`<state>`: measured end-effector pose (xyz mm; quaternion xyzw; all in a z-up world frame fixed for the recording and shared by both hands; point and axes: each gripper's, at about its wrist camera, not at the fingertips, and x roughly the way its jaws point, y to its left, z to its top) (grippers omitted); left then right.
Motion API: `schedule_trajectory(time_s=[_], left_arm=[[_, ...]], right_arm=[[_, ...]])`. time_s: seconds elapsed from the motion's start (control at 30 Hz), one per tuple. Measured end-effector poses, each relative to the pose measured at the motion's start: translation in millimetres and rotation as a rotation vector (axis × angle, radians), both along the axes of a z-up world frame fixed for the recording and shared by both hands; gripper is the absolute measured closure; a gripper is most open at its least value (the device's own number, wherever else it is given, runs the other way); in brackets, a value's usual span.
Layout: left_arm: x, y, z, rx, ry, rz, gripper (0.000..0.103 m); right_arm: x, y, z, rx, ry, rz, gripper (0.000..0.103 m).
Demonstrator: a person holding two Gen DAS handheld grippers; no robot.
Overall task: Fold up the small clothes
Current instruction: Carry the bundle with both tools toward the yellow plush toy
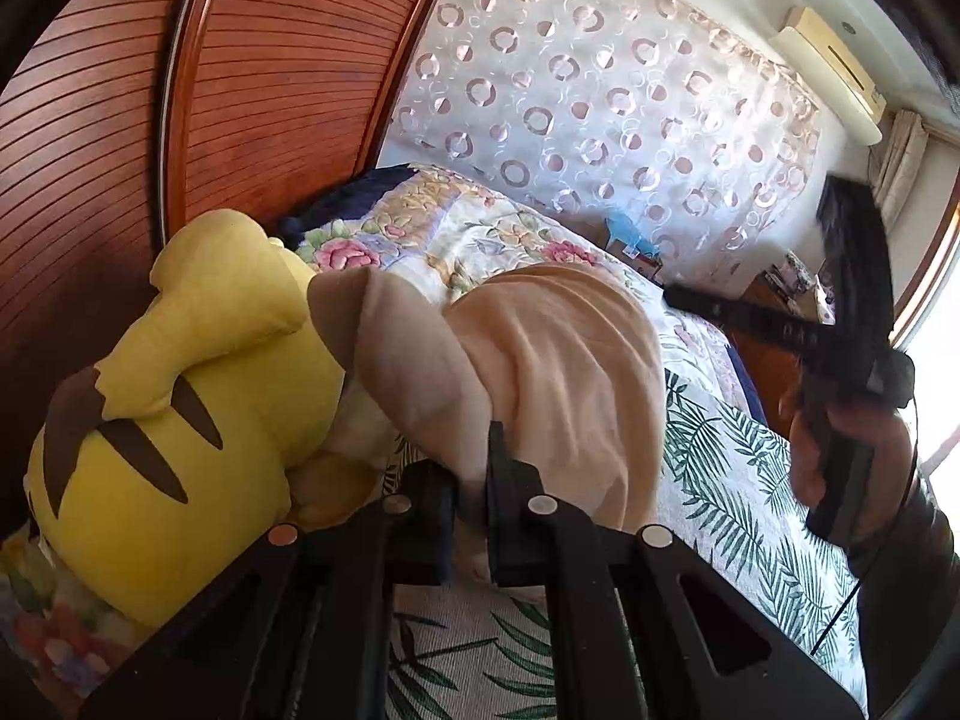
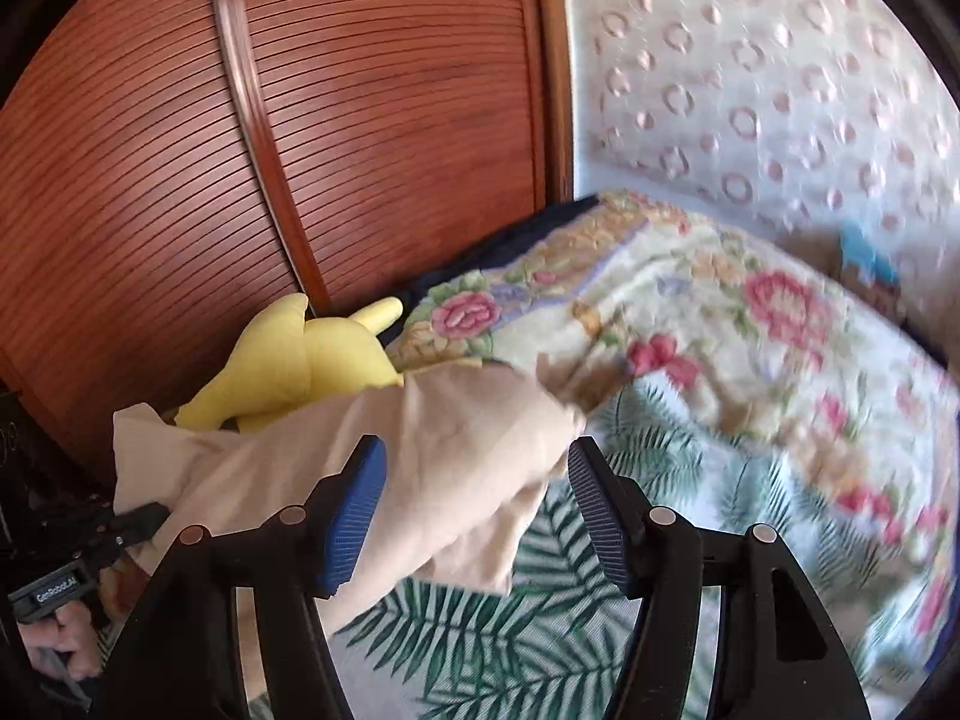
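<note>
Slatted wooden wardrobe [image 1: 252,90], circle-patterned curtain [image 1: 600,90]

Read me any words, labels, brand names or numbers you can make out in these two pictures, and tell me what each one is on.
"GenRobot.AI": white letters on a small black plate on the handle of the left tongs, at the lower left edge of the right wrist view.
The boxes on the far side table carry print, but it is too small and blurred to read.
The air conditioner shows a small mark, too small to read.
Nothing else readable shows.
</note>
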<state>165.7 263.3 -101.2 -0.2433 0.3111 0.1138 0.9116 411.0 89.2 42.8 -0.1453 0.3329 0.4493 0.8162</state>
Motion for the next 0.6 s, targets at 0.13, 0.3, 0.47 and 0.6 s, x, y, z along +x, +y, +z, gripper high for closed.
schedule_trajectory(time_s=[0.13,0.3,0.47,0.6], left_arm=[[1.6,-0.6,1.5,0.007,0.001,-0.005,0.094],[1.3,-0.3,3.1,0.002,-0.001,-0.012,0.094],[-1.3,2.8,7.2,-0.021,-0.025,-0.019,0.094],[-13.0,7.8,23.6,-0.016,-0.074,0.008,0.094]], right_arm=[[7.0,7.7,-19.5,0.026,0.139,-0.006,0.038],[33.9,27.3,-36.6,0.064,0.241,-0.042,0.038],[51.8,39.7,-49.3,0.094,0.303,-0.070,0.077],[38.5,62.6,-23.8,0.106,0.194,0.011,0.084]])
